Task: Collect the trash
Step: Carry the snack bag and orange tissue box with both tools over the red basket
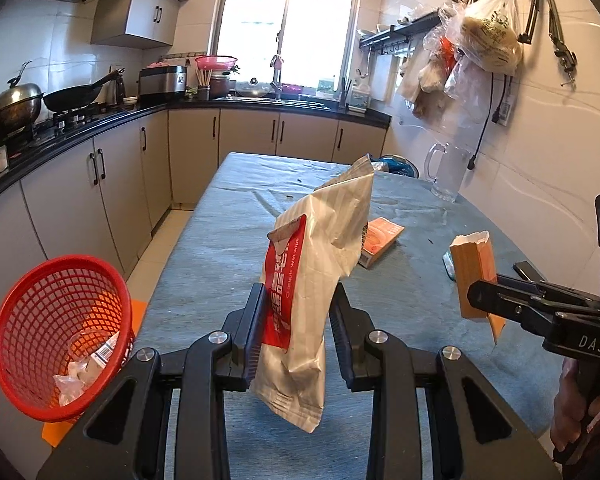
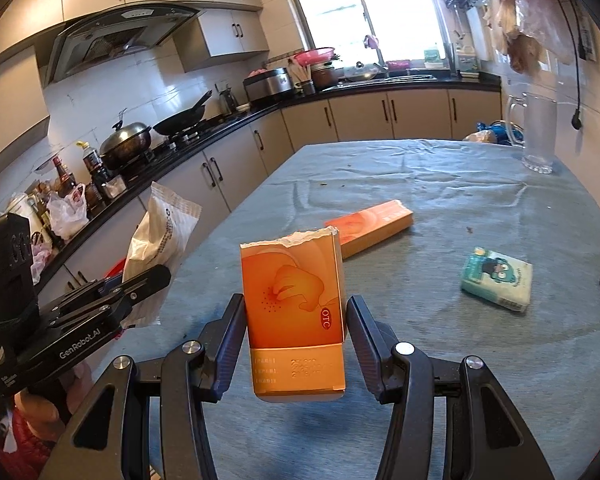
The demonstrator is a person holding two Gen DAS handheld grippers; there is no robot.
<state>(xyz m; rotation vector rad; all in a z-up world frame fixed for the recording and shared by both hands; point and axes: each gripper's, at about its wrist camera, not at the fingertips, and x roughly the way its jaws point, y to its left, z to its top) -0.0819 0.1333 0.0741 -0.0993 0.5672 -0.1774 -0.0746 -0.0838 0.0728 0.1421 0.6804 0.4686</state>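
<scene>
Left gripper (image 1: 296,320): clamped on a crumpled white-and-red wet-wipe packet (image 1: 312,280), gripped across its lower half so the empty, torn top stands free above the fingers; held clear of the table (image 1: 204,272), apparently to carry it over the edge

Right gripper (image 2: 296,332): clamped on an orange box (image 2: 294,312) with a torn-open top, upright, pinched at its side walls; raised off the cloth, so likewise in transit by the look of it

Red basket (image 1: 60,336): mesh bin at the table's left edge, tilted with its mouth toward the left camera; clear wrappers and a labelled scrap already lie inside; judged the destination for both held items, the packet being nearer to it

Second orange box (image 2: 370,230): lying flat on the table cloth beyond the right gripper, not yet collected

Tissue pack (image 2: 498,278): green and white, flat on the cloth to the right, well apart from both grippers; whether it counts as trash cannot be told

Glass jug (image 2: 538,132): upright at the far right of the table, near the wall
</scene>
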